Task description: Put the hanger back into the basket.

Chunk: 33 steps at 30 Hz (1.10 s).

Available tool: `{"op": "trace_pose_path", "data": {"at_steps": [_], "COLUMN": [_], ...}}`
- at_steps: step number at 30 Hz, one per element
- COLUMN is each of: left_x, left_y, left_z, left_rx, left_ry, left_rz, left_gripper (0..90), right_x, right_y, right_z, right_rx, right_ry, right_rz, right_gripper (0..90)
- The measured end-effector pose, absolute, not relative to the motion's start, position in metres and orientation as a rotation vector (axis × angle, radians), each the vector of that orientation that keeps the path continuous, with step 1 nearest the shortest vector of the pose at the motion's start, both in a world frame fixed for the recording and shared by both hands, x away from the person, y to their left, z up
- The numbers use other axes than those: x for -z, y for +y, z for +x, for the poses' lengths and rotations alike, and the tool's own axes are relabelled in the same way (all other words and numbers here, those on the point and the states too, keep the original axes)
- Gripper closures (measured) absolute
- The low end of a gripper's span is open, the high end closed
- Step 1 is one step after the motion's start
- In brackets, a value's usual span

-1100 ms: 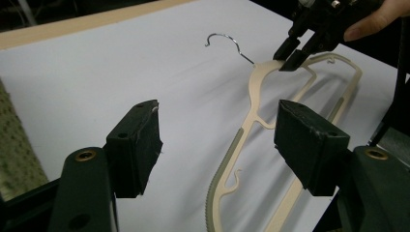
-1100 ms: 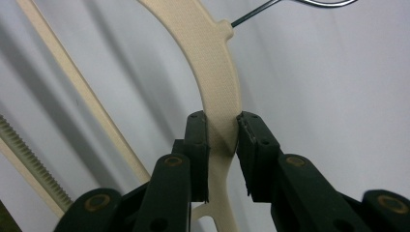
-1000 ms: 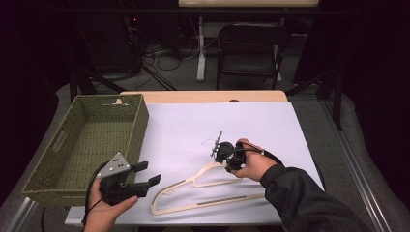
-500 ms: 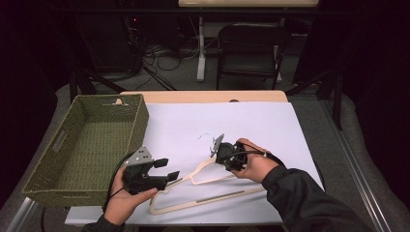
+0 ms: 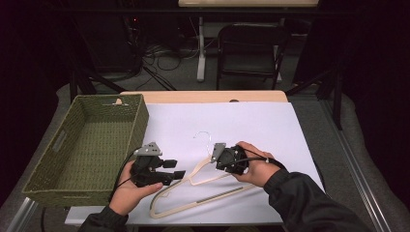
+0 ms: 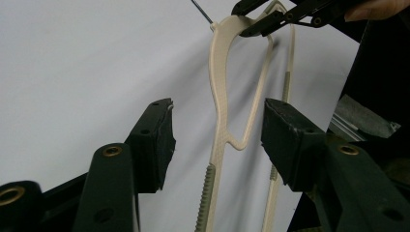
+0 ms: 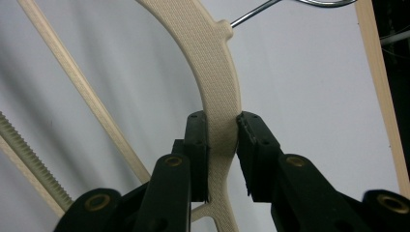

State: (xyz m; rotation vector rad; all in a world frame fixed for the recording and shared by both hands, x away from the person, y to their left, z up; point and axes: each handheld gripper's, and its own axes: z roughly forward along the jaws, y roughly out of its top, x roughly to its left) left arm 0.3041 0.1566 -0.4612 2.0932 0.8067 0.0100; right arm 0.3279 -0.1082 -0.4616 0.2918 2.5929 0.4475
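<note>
A cream plastic hanger [image 5: 200, 167] with a metal hook [image 5: 205, 137] lies on the white sheet [image 5: 251, 121]. My right gripper [image 5: 216, 159] is shut on the hanger's shoulder just below the neck; in the right gripper view the pads [image 7: 197, 145] press both sides of the textured arm [image 7: 212, 53]. My left gripper [image 5: 177, 169] is at the hanger's left arm. In the left gripper view its jaws [image 6: 217, 116] stand either side of the arm [image 6: 218, 72] without touching it, and they have just been closing. The right gripper [image 6: 270, 17] shows at the top of that view.
A green woven basket [image 5: 140, 121] with nothing in it stands at the left of the table, close to my left hand. A black chair [image 5: 251, 48] and cables stand beyond the far edge. The sheet's front edge is near my forearms.
My left gripper has moved right from beside the basket to the hanger's left arm, and its jaws have narrowed around it. The right gripper has kept still on the hanger.
</note>
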Motion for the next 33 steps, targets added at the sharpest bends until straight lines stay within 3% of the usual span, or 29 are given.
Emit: {"op": "trace_pose_path", "data": {"at_steps": [13,33], "left_x": [0.476,0.495], "left_y": [0.133,0.119], "left_z": [0.321,0.333], "left_rx": [0.174,0.345], "left_ry": [0.81,0.821], "left_rz": [2.13,2.171], "left_gripper": [52.5,58.7], "right_x": [0.462,0.462], "right_y": [-0.109,-0.107], "right_z": [0.325,0.322], "right_rx": [-0.461,-0.48], "right_ry": [2.575,2.548], "right_rz": [0.268,0.235], "right_gripper": [74.9,74.9]}}
